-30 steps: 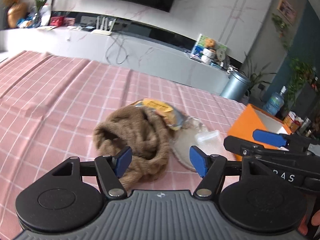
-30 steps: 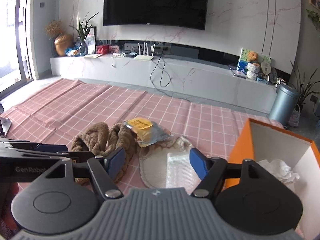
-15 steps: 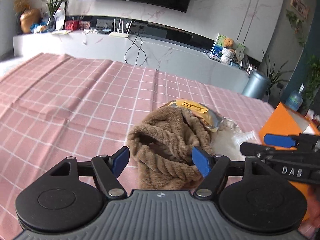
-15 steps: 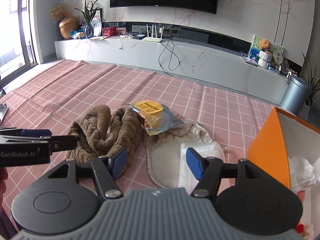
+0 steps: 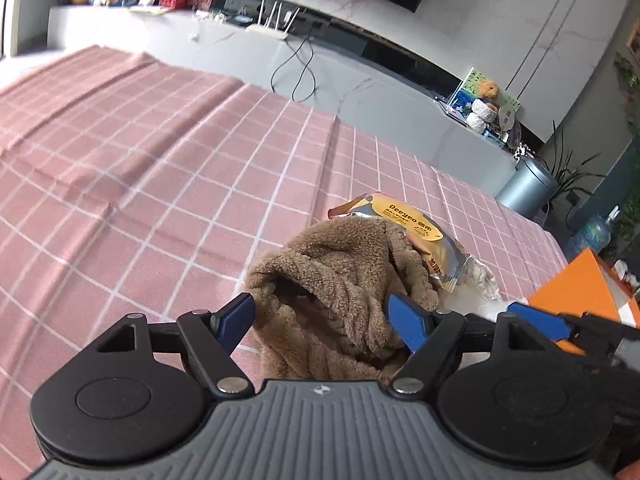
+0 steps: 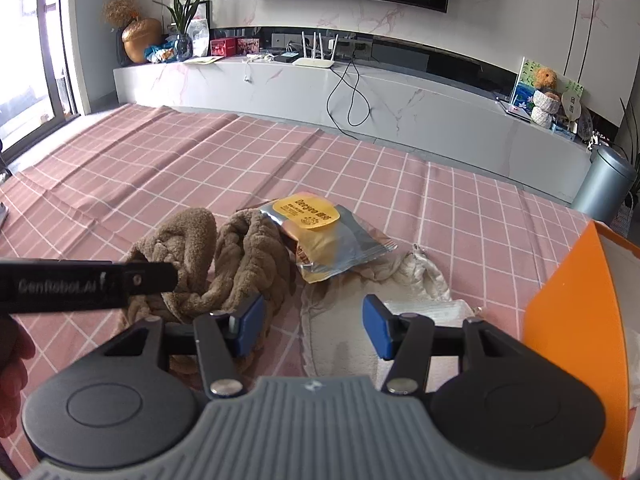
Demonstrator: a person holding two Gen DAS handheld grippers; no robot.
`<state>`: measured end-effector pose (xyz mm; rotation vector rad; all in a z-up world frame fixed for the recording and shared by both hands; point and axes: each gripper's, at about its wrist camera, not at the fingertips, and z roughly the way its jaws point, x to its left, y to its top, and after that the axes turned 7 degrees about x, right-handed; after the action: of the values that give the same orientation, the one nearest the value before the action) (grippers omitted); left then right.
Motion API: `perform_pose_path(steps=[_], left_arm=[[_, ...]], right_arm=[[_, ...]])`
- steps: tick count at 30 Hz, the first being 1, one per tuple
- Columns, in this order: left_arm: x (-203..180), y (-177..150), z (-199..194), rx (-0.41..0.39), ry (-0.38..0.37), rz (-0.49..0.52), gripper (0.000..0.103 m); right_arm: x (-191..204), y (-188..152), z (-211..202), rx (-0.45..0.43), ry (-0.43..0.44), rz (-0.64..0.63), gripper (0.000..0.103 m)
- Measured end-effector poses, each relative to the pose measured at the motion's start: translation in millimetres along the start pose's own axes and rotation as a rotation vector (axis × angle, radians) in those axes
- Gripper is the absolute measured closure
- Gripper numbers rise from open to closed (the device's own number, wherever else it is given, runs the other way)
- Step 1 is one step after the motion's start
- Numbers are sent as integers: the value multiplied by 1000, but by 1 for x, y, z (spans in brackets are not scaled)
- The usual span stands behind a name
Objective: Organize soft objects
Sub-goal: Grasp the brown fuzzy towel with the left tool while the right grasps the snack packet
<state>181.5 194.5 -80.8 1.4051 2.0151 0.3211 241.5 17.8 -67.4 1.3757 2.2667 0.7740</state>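
Observation:
A brown fluffy knitted scarf [image 5: 336, 280] lies bunched on the pink checked cloth; it also shows in the right wrist view [image 6: 224, 264]. My left gripper [image 5: 324, 322] is open, its blue pads on either side of the scarf's near end. A silver and yellow snack packet [image 6: 324, 236] rests partly on the scarf and on a cream cloth pad [image 6: 352, 320]. A small white folded cloth [image 6: 432, 308] lies on that pad. My right gripper [image 6: 314, 326] is open and empty just above the cream pad.
An orange box [image 6: 576, 336] stands open at the right, with something white inside. The pink checked cloth [image 6: 200, 160] covers the floor. A grey TV bench [image 6: 360, 92] and a metal bin [image 6: 604, 184] stand beyond it.
My left gripper has moved forward and to the left, so the scarf now lies between its open pads. My right gripper has moved forward and lower over the cream pad.

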Motion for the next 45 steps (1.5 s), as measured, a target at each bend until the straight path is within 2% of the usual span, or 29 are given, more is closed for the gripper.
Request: perform_pose_path(steps=[8,15,18,23,24,25,28,34,40,45], left_arm=[[-13,6,17,45,6,20,4],[-28,10,36,115,109,40,0],[-25,11,45,156,115,-4,0],[-33,9,49,140,153,51,0],[-35,9,48,136,162,60,3],[-36,8,47,124,165,69,16],[-33,7,43,107,143,67,35],[-23,6,29,68,108,44,55],[-13,12,10,9,102,10,57],[-6,22,11,6,118,5,57]], right_arm=[[14,-1,23,47,41,-36,59],[20,0,28,62,36,-57,60],[19,-2,30,71,24,-58,60],[14,-3,27,70,21,-52,60],[13,-3,25,70,21,-50,60],[13,-2,24,65,20,-49,60],[10,-1,19,54,10,-54,60],[11,4,16,41,4,-60,60],[12,13,11,25,0,-89,60],[11,27,13,11,-22,-103,59]])
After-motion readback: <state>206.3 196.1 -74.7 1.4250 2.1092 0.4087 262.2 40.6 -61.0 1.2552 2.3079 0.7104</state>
